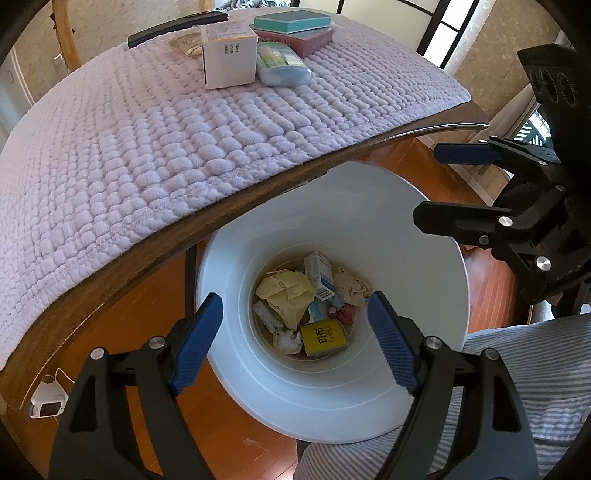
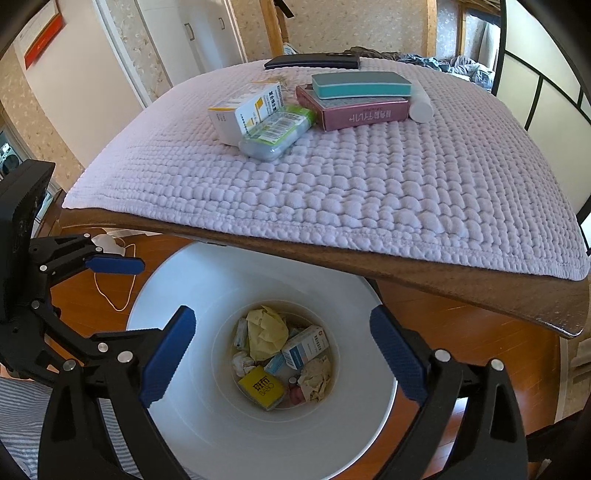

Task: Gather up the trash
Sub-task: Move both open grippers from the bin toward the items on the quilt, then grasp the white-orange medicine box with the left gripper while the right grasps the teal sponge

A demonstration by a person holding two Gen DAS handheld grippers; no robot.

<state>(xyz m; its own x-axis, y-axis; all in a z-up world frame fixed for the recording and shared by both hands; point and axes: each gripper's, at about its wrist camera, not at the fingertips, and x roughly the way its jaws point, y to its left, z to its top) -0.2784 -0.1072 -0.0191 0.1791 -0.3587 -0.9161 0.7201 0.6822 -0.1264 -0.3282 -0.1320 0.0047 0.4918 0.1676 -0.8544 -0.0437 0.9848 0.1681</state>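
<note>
A white trash bin (image 1: 406, 266) (image 2: 177, 295) stands on the floor under the table edge. It holds crumpled yellow paper (image 1: 286, 290) (image 2: 266, 330), a yellow box (image 1: 324, 337) (image 2: 261, 387), a white and blue box (image 1: 319, 275) (image 2: 306, 345) and tissues. My left gripper (image 1: 295, 345) is open and empty above the bin; it also shows in the right wrist view (image 2: 110, 295). My right gripper (image 2: 282, 360) is open and empty above the bin; it also shows in the left wrist view (image 1: 432, 184).
The table has a lilac quilted mat (image 1: 122, 147) (image 2: 369, 177). At its far side lie a white box (image 1: 229, 55) (image 2: 243, 110), a tissue pack (image 1: 282, 66) (image 2: 277, 136), a maroon box (image 2: 354, 109), a teal block (image 1: 291, 20) (image 2: 360, 85) and a black case (image 2: 312, 61). A charger (image 1: 46, 400) lies on the wood floor.
</note>
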